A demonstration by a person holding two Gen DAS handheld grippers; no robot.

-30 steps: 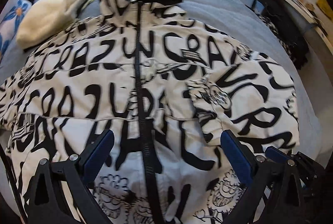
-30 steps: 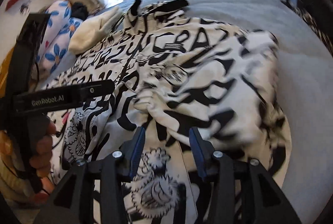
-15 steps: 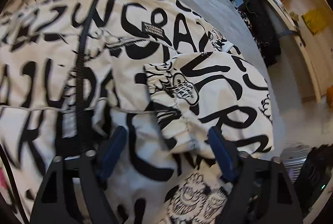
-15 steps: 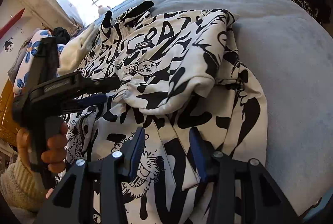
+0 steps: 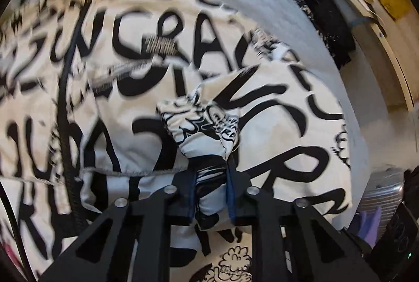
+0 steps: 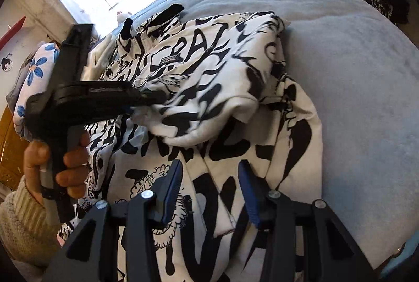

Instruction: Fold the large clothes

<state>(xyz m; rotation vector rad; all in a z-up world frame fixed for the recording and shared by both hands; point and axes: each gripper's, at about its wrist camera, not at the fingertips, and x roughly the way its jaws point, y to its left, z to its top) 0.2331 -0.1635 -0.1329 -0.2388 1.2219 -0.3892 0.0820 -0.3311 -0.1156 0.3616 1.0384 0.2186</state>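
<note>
Here the white jacket (image 6: 235, 88) with black lettering lies spread on a grey bed (image 6: 353, 59), its black zip (image 5: 65, 98) running down the front. The left gripper (image 5: 209, 177) has its fingers closed tight on the bunched cuff of a sleeve (image 5: 204, 125), which is folded in across the jacket's chest. The right gripper (image 6: 209, 185) hovers over the lower hem with its blue pads (image 6: 172, 187) spread apart and nothing between them. A flowered pillow (image 6: 34, 72) sits at the far left; the left view is blurred, perhaps from motion.
</note>
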